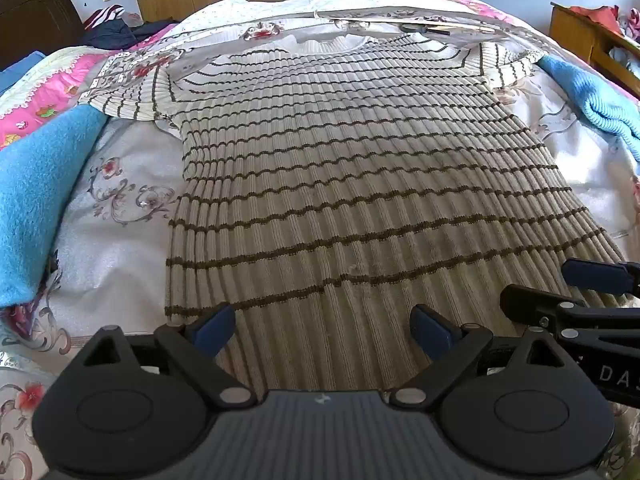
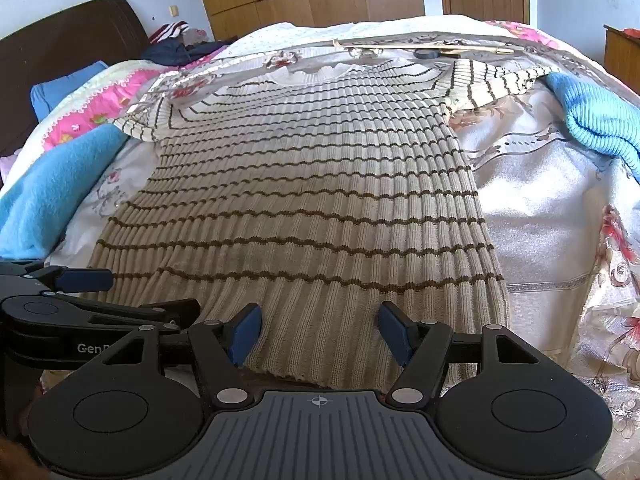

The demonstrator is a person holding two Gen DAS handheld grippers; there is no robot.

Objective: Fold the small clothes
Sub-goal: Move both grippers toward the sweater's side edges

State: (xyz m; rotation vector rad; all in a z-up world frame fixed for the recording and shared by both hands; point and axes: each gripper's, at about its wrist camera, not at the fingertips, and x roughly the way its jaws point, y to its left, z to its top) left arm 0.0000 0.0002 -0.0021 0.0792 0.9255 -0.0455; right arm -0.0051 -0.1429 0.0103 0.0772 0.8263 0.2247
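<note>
The sweater is spread flat on the bed, neck far, hem near, likely so a fold can start cleanly from the bottom edge. Both tools wait at that hem: the left hand-held gripper and the right hand-held gripper each stand wide apart, holding nothing, with the ribbed hem lying between and just under their fingers.

Beige ribbed sweater w/ brown stripes, blue towels (both sides), floral white bedspread
</note>
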